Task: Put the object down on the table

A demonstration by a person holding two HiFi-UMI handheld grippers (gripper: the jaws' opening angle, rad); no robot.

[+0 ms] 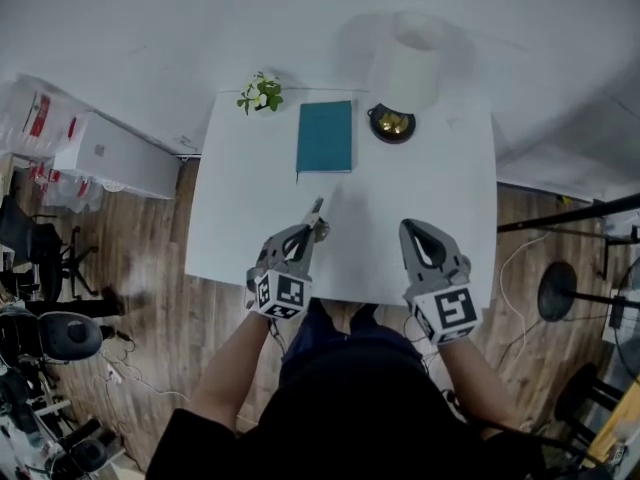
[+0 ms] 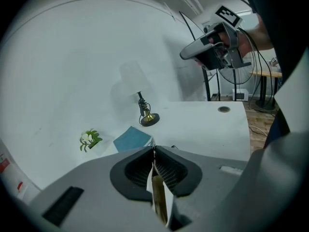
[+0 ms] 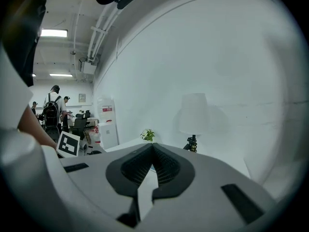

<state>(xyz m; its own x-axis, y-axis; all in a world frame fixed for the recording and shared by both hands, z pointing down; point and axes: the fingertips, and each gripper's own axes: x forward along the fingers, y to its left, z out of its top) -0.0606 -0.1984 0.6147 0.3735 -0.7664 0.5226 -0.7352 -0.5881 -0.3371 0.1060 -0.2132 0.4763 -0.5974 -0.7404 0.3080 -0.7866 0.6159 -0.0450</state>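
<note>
At far left of desk (image 1: 440, 218), against the far edge: small green plant (image 1: 261, 93), also seen in left gripper view (image 2: 90, 139); well apart from both tools. Right of plant and nearer: left tool (image 1: 312, 230), jaws closed tight on a thin flat object (image 1: 316, 211); in left gripper view, object (image 2: 159, 197) pinched edge-on between the ribbed pads of the tool (image 2: 154, 151), pale with a brownish strip; tip sticking out past the jaw ends, pointing far and slightly right; held over near half of desk, contact with desk not discernible. Beyond the tip, flat on desk: teal book (image 1: 325, 136), closed, apart from object. Just right of book, at far edge: lamp (image 1: 405, 78) with white shade, standing on dark round base (image 1: 391, 124) with brass centre. Right of left tool, at about the same depth: right tool (image 1: 412, 230), jaws shut together at the tips, nothing between them in right gripper view (image 3: 152, 149); over near right part of desk.
</note>
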